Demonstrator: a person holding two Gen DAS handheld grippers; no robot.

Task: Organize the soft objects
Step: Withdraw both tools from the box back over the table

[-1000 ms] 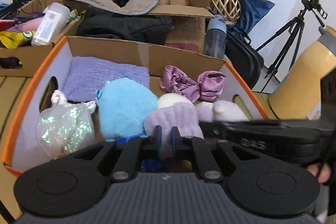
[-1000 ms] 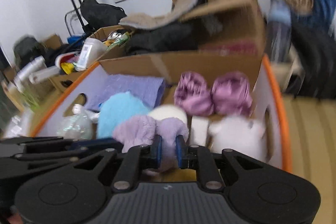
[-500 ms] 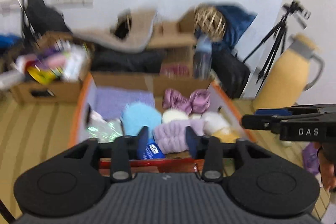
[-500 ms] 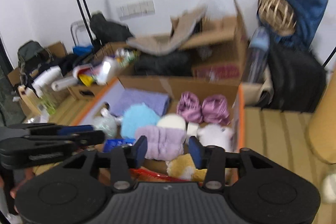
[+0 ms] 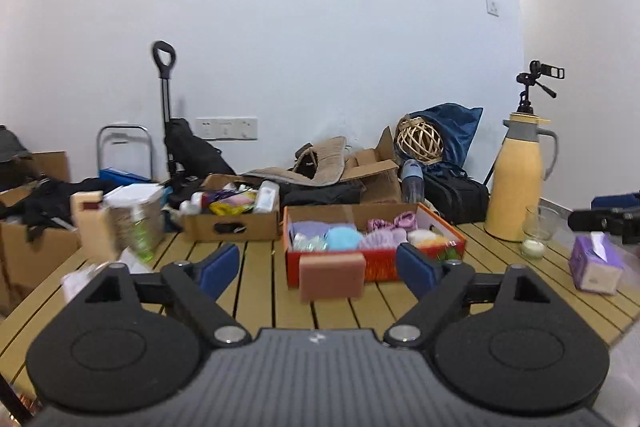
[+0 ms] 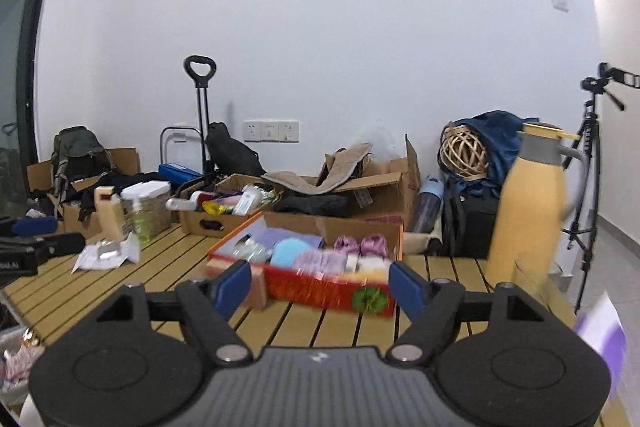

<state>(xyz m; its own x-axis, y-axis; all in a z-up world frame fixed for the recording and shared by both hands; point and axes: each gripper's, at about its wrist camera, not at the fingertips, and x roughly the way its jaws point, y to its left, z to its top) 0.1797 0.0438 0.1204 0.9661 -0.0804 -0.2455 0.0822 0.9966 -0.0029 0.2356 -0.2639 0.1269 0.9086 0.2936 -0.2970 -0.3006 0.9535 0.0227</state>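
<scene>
both grippers have just been opening and hold nothing: the left gripper (image 5: 318,269) and the right gripper (image 6: 320,285). the pink sponge (image 5: 332,275) stands on the bench (image 5: 256,291), touching the front of the red box (image 5: 374,263), straight before the left gripper, which is nearer.

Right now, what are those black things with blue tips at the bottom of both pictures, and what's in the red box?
Those are two grabbing tools, each held by a person, each with a little camera looking out along its fingers. One picture is from the left hand-held gripper, the other from the right hand-held gripper. Both have just been opening and hold nothing. On the wooden table sits a red box of soft things: a blue fluffy ball, a purple cloth and more. A pink sponge stands in front of it.
</scene>
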